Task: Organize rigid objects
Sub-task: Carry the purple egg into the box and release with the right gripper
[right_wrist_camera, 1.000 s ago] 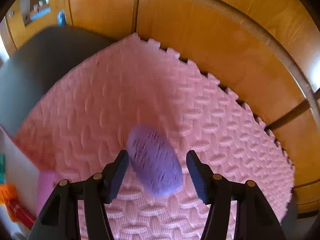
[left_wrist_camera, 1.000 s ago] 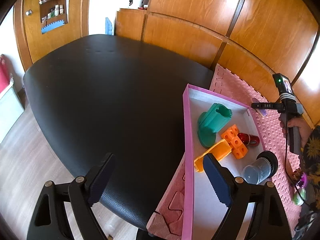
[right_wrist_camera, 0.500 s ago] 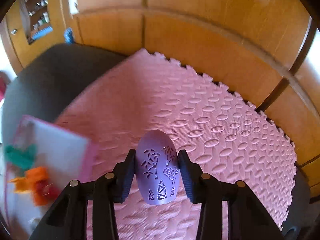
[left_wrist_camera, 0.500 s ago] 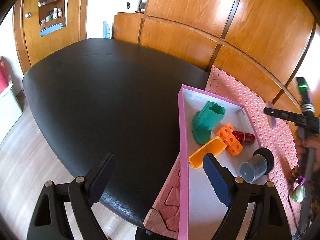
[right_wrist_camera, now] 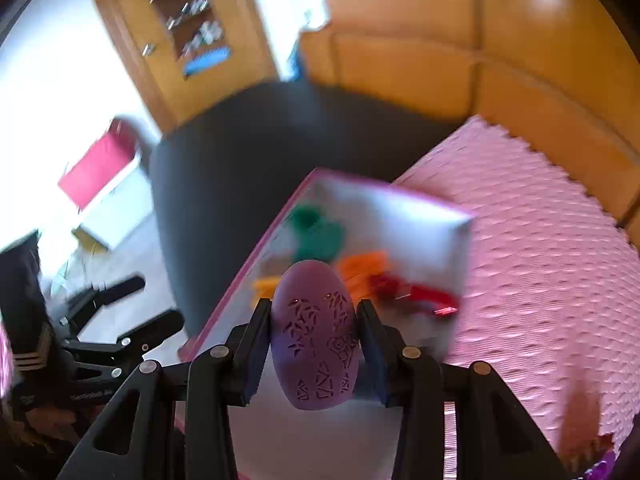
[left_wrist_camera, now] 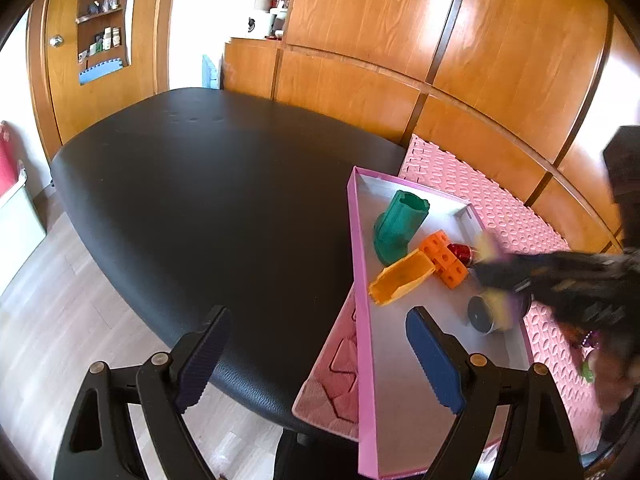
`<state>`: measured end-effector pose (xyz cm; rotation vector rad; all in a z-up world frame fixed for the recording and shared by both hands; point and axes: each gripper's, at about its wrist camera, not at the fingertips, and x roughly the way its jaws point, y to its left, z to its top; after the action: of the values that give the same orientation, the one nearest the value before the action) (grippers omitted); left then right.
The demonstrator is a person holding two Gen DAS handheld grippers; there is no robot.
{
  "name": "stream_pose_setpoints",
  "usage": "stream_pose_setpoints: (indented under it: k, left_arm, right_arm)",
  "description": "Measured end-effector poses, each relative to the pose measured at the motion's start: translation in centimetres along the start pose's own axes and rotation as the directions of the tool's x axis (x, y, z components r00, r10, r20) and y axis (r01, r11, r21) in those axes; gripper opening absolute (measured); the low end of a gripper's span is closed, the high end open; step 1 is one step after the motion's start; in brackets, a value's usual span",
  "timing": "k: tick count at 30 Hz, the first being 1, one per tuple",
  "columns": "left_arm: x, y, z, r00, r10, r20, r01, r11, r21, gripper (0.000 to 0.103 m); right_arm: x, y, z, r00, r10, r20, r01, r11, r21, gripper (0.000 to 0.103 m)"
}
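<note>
A purple patterned egg (right_wrist_camera: 316, 336) sits between the pads of my right gripper (right_wrist_camera: 314, 314), which is shut on it and holds it in the air above the pink-rimmed tray (right_wrist_camera: 248, 264). In the left wrist view that gripper (left_wrist_camera: 496, 274) is a dark blur over the right side of the tray (left_wrist_camera: 357, 260). Inside the tray lie a green piece (left_wrist_camera: 400, 228), an orange block (left_wrist_camera: 444, 258), a yellow scoop (left_wrist_camera: 402, 282), a red item (left_wrist_camera: 460, 252) and a grey cup (left_wrist_camera: 484, 316). My left gripper (left_wrist_camera: 318, 320) stands open and empty above the tray's near left rim.
The tray rests on a pink foam mat (left_wrist_camera: 500, 208) that covers the right part of a black table (left_wrist_camera: 200, 200). Wooden wall panels (left_wrist_camera: 480, 60) close off the far side. A small green and purple thing (left_wrist_camera: 588, 368) lies on the mat at the right.
My right gripper shut on the purple egg, lifted it off the mat and carried it left to above the tray. The left gripper drifted slightly and stayed open.
</note>
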<state>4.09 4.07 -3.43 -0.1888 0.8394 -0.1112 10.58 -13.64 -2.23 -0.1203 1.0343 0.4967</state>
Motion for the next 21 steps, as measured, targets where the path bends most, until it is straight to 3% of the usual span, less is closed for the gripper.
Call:
stream_pose_setpoints:
  k: [4,11,16,21]
  left_arm:
    - [-0.4,0.4,-0.2,1.000,0.002,0.009,-0.002,1.000,-0.005,0.089]
    - [-0.3,0.4,-0.4,1.000,0.010,0.010,-0.010,1.000,0.000,0.089]
    - [-0.1,0.2,-0.4,1.000,0.020,0.010,-0.021,1.000,0.009,0.089]
    - [-0.5,-0.3,-0.2,0.999,0.041,0.036,-0.042,0.999,0.026,0.092]
  right_arm:
    - [4.2,1.2,0.5,0.995,-0.078,-0.068,0.077,0.997,-0.019,0.042]
    - [5.9,-1.3,1.9,0.972,-0.233,-0.022,0.233,0.972,0.039,0.042]
    - [5.5,-2.6,1.5,0.984,-0.175,-0.033,0.177,0.979,0.099,0.043]
    - [3.7,-2.4,1.0,0.991,-0.131,0.025,0.126,0.981,0.146,0.045]
